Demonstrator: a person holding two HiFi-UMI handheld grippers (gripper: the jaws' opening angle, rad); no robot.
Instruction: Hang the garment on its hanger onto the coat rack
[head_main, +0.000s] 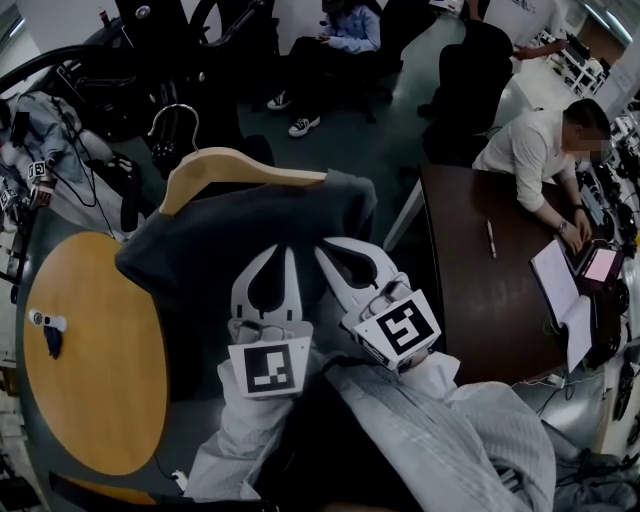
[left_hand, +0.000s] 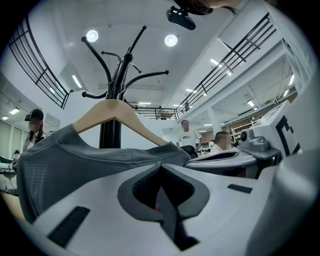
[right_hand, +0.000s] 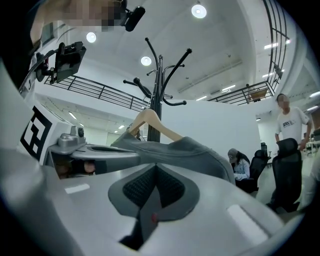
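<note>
Head view, tables: a round wooden table (head_main: 90, 400) is seen at the lower left. A dark brown desk (head_main: 480, 300) is seen at the right, where a seated person in a white shirt (head_main: 530, 150) is bent over an open notebook (head_main: 560, 290).
coat rack (left_hand: 119, 75): a black stand with curved arms is seen upright ahead of the jaws in both gripper views.
garment (head_main: 260, 220): a dark grey top is held up in the air in front of the coat rack. Its left corner is seen over the round table's rim.
hanger (head_main: 240, 165): pale wood is passed through the garment's shoulders, and the left arm of the wood is bare. A metal hook (head_main: 175, 112) shows beyond it at the upper left. Whether that hook rests on the coat rack cannot be told.
left gripper (head_main: 282, 255): the jaws are closed fully together and the tips are pinched on the garment's fabric. It is pointed level toward the coat rack.
right gripper (head_main: 330, 250): the jaws are likewise pressed together on the grey fabric. It is held just beside the left gripper and aimed the same way.
small things: a pen (head_main: 490, 238) is laid on the desk. A small white object (head_main: 45, 322) is left on the round table, well apart from the garment.
</note>
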